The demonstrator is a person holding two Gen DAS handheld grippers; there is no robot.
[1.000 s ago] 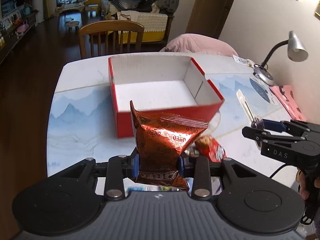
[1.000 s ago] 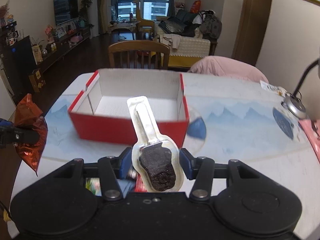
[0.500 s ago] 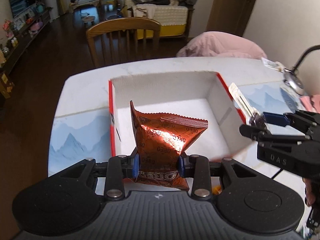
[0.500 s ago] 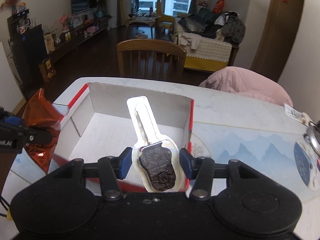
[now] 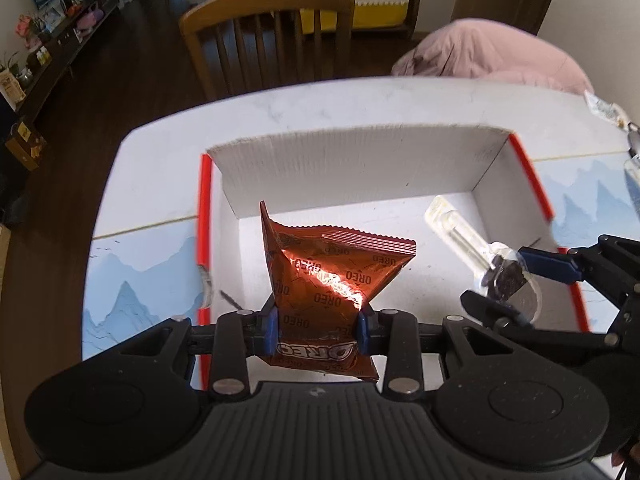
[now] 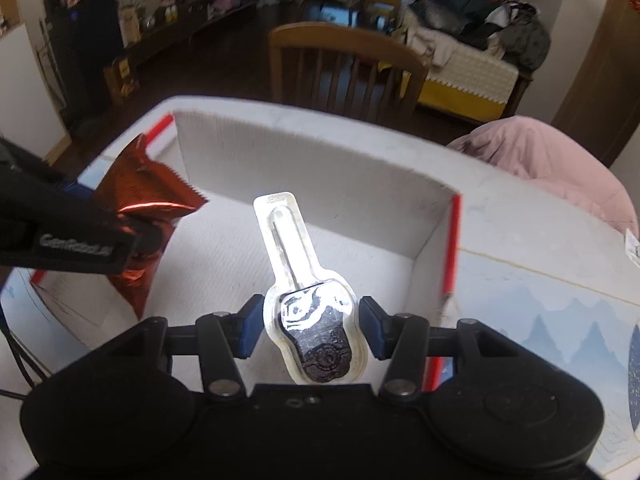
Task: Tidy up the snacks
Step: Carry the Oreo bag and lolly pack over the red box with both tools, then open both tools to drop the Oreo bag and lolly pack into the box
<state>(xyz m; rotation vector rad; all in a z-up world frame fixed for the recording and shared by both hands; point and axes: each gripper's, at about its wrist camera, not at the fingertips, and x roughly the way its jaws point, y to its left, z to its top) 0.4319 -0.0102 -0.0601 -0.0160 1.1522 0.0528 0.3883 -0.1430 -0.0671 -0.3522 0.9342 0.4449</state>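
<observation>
Right now my left gripper [image 5: 316, 330] pinches the copper Oreo packet [image 5: 326, 280] low down, holding it upright over the red box [image 5: 360, 164]. At my three o'clock, my right gripper [image 6: 310, 334] carries a clear-wrapped chocolate lollipop [image 6: 314, 308] above the same box; its blue pads seem slightly clear of the wrapper's sides, so I can't tell the grip. Beyond, at twelve, stands a wooden chair [image 5: 268, 36].

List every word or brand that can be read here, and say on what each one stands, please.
"OREO": printed many times on the orange packet held in the left gripper.
Light lettering on the left gripper's side: too blurred to read.
Clear-wrapped snack in the right gripper: no readable text.
Box: no text.
</observation>
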